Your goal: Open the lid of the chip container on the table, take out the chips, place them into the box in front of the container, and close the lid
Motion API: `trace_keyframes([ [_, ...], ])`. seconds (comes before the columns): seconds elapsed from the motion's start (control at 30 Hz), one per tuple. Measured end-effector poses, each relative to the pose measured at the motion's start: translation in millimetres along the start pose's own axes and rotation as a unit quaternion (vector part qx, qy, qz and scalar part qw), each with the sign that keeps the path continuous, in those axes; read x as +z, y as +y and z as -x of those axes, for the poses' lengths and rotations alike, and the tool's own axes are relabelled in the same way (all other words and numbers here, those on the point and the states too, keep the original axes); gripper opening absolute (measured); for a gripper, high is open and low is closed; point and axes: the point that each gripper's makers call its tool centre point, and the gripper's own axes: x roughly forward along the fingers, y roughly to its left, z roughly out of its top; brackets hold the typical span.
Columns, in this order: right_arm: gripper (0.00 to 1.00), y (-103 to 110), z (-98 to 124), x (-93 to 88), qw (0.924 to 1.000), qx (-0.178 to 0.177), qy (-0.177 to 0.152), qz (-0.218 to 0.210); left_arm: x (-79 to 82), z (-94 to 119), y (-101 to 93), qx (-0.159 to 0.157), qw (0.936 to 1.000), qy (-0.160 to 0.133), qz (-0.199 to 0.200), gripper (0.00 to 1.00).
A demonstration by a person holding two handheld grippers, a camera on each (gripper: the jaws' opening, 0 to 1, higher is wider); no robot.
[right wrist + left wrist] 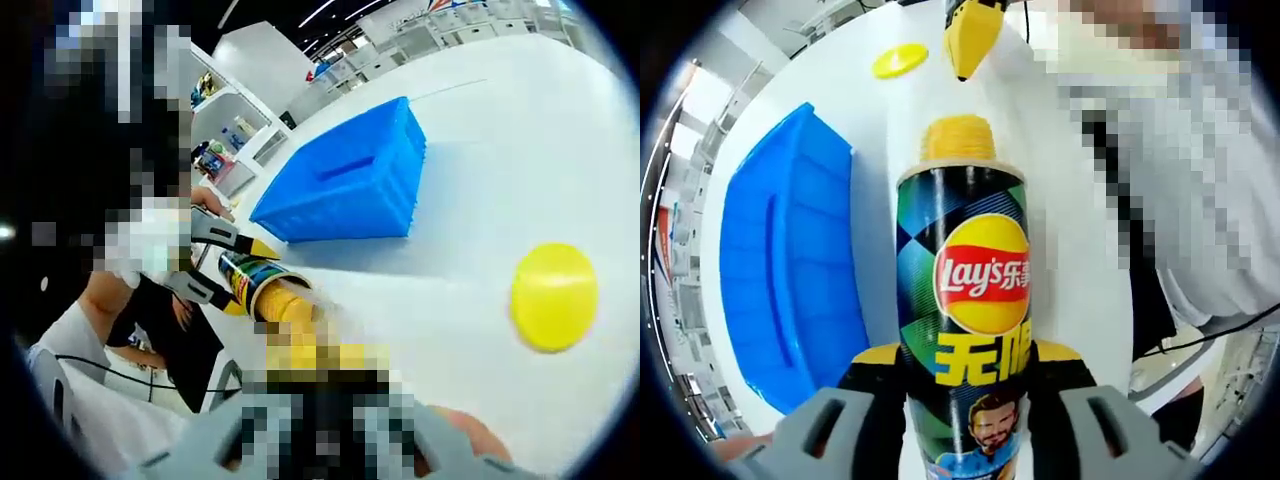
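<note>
Left gripper [965, 400] clamping open chip can [965, 300], right gripper's [973, 35] jaw state unclear, yellow lid [553, 296] alone on bare white table [480, 150] — blue box [345, 180] beside.

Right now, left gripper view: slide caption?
Left gripper clamps the open can, chips protruding, lid on the table.

White table [520, 140], shelving [235, 140] behind.

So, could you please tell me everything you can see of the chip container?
The chip container is a tall tube with a dark, colourful printed wrap and a red-and-yellow Lay's logo. Its lid is off: the yellow lid lies apart on the white table. A stack of chips sticks out of the open mouth. The left gripper clamps its lower body, and the blue box sits beside it.
</note>
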Motion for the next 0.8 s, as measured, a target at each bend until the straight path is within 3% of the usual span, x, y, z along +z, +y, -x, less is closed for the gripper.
trace_keyframes([
  [0.47,0.01,-3,7,-1.9,1.0,0.008,-0.005,0.003,0.7,1,-1.2,-0.009,1.0,-0.003,0.0,0.48],
  [0.57,0.03,1,7,-1.4,0.9977,0.012,-0.024,0.062,1.1,0,-0.9,-0.01,0.9999,-0.004,-0.002,0.48],
  [0.73,0.06,8,7,-6.9,0.9932,0.027,-0.044,0.104,1.7,0,-1.6,-0.012,0.9999,-0.007,0.0,0.48],
  [0.8,0.13,12,10,-3.4,0.9881,0.033,-0.064,0.136,1.7,0,-1.8,-0.012,0.9999,-0.008,0.001,0.48],
])
